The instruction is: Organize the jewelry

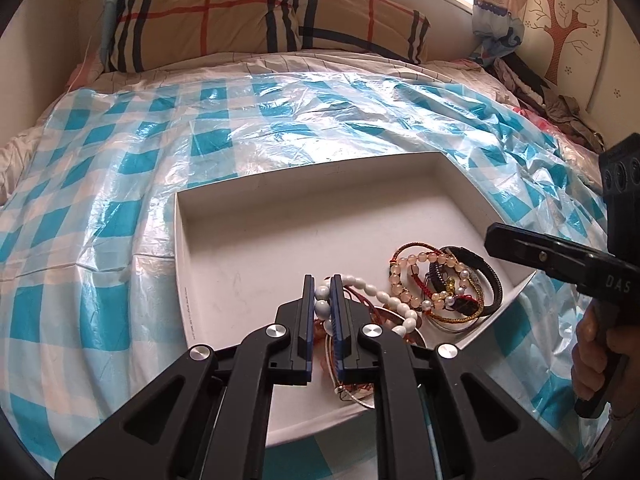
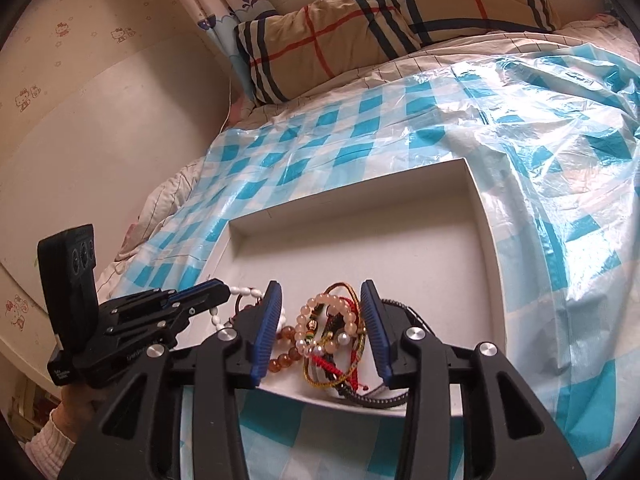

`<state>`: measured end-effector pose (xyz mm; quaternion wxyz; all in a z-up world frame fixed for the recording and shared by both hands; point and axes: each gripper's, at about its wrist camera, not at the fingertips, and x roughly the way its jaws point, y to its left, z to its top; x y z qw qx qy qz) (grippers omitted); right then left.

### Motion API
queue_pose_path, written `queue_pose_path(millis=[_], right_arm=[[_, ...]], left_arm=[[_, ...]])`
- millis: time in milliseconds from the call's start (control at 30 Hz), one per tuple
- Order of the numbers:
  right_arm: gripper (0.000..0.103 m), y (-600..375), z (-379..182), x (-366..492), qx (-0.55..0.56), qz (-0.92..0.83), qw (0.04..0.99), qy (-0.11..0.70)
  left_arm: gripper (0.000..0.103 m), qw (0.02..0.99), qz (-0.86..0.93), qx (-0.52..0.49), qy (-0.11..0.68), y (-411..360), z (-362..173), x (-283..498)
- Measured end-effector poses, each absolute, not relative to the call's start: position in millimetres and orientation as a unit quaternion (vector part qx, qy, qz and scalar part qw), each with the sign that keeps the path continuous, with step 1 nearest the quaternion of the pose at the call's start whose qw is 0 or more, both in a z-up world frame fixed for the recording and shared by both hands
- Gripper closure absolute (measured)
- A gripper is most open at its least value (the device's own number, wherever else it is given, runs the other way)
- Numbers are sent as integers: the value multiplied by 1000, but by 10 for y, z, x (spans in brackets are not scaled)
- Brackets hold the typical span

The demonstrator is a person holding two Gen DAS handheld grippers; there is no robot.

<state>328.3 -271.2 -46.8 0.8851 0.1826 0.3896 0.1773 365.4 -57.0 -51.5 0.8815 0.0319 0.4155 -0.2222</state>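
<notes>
A shallow white tray (image 1: pixel 280 216) lies on the bed; it also shows in the right wrist view (image 2: pixel 360 240). A pile of bracelets (image 1: pixel 444 284) sits in its near corner. My left gripper (image 1: pixel 322 284) is shut on a white bead bracelet (image 1: pixel 376 292), whose beads show between the blue pads. In the right wrist view the left gripper (image 2: pixel 216 294) holds that white bracelet (image 2: pixel 244 292). My right gripper (image 2: pixel 320 292) is open, its fingers either side of the pink bead bracelet and cords (image 2: pixel 332 328). The right gripper (image 1: pixel 520 246) enters the left wrist view from the right.
A blue-and-white checked plastic sheet (image 1: pixel 160 168) covers the bed. A plaid pillow (image 1: pixel 248 16) lies at the head, below a window. Clothes (image 1: pixel 552 96) are heaped at the far right. A wall (image 2: pixel 80 120) stands on the left.
</notes>
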Motion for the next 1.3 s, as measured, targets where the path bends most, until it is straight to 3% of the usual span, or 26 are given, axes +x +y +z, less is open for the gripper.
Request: queue_pose_path(millis=[133,267,400,533,667,800,967,1300], right_arm=[[60,-2548,-453,3048,152,194,884,397],[59,-2100,-473,2939,83,236,880,404],[58,-1736,-582,3036,13,216,887,409],[56,-1836,-685,3219,52,181,886,423],[55,-1930,-556,3011,57,189,889,413],[51,-2129,-457,2693,86,188,884,418],[45,-2321,-326,2216,110,179,883,420],[35,-2460,14,1384,121,151,900,392]], left_arm=[[95,886,-223,22,407,-454,-442,3430],[84,886,-222,-2,406,-288,-428,3222],[83,883,-220,-23,413,-155,-458,3086],[79,881,-219,-29,418,-94,-471,2973],[68,883,-217,-21,417,-86,-436,2819],[63,884,-209,-6,418,-125,-347,2613],[41,891,-196,28,410,-187,-194,2244],[18,904,-165,64,388,-240,125,1529]])
